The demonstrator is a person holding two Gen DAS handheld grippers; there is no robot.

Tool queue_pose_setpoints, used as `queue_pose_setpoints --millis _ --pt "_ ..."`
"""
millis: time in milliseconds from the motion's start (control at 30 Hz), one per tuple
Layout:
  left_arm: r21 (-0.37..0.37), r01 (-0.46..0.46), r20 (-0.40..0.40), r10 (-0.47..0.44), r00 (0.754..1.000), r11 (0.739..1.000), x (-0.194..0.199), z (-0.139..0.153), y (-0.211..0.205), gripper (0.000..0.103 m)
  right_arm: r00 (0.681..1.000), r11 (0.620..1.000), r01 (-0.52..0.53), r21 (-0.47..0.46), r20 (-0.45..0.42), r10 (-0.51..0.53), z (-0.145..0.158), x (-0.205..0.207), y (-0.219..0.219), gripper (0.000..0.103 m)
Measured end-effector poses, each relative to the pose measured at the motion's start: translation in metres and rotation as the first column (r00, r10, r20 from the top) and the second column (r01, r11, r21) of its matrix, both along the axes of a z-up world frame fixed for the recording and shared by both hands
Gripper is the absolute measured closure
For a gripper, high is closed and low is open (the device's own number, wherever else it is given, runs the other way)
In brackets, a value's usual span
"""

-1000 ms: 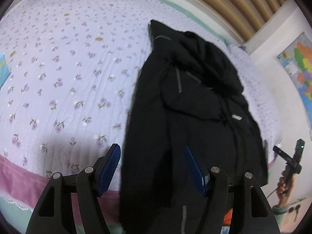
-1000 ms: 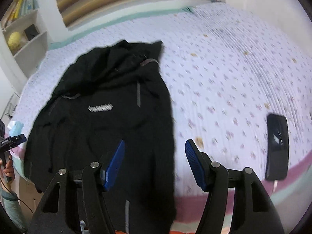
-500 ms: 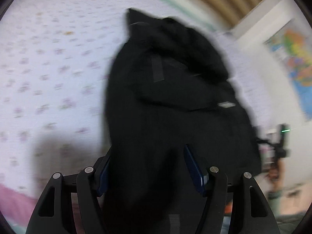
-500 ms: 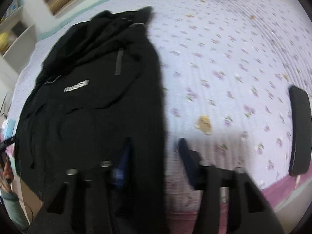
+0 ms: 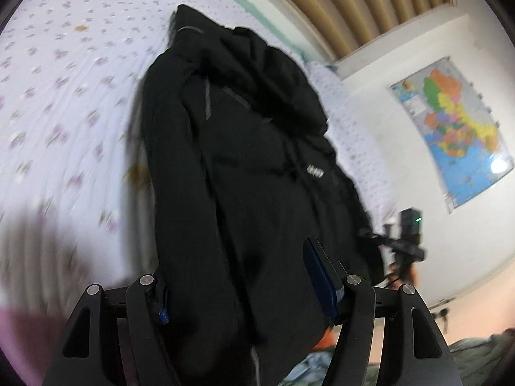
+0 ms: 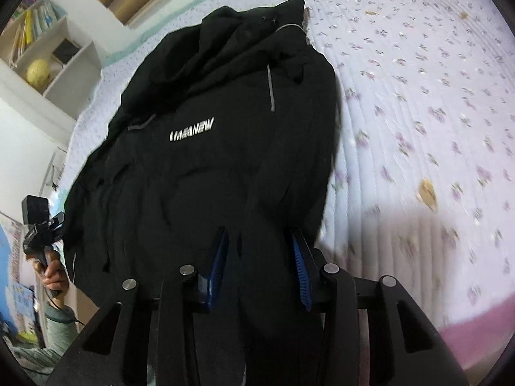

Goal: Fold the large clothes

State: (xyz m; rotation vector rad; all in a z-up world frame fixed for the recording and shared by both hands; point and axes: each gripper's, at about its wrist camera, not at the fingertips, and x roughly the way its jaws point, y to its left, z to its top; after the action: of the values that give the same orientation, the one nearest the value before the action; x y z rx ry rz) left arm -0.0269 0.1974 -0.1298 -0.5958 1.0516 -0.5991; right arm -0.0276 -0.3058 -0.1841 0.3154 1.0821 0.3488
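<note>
A large black hooded jacket [image 5: 244,167] with a white chest logo lies lengthwise on the bed, hood at the far end, hem hanging over the near edge; it also shows in the right wrist view [image 6: 206,160]. My left gripper [image 5: 238,276] is open, its blue-padded fingers either side of the jacket's lower part. My right gripper [image 6: 259,263] has its jaws narrower, around a fold of the jacket near the hem; I cannot tell whether the pads press on the cloth.
The bed has a lilac flowered quilt [image 5: 64,80] with a pink border [image 6: 476,325]. A slatted headboard [image 5: 338,6] is behind. A map [image 5: 450,128] hangs on the wall. White shelves [image 6: 48,58] stand at left. Another person's hand holds a device [image 6: 42,234].
Both grippers have moved forward over the jacket's lower part. The right gripper's jaws have narrowed around the cloth. The phone at the right has left the right wrist view.
</note>
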Motion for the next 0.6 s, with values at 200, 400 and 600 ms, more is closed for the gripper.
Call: queue_pose_setpoints --millis 200,400,600 --pt "0.078 0.03 0.026 -0.032 0.999 0.996 -0.034 -0.003 -0.009 0.036 0.998 0.992 -0.01 -0.129 -0.061 0.002 -0.008 -0.045 0.01 0.057" --pt "0.12 -0.059 0.046 0.054 0.997 0.991 -0.04 0.002 -0.011 0.082 1.0 0.986 0.004 -0.164 0.027 0.001 0.007 -0.064 0.02 0.077" --pt "0.001 -0.114 0.124 0.113 0.986 0.993 -0.028 0.049 0.009 0.087 0.988 0.998 -0.003 -0.07 0.156 0.013 0.056 -0.065 0.01 0.087"
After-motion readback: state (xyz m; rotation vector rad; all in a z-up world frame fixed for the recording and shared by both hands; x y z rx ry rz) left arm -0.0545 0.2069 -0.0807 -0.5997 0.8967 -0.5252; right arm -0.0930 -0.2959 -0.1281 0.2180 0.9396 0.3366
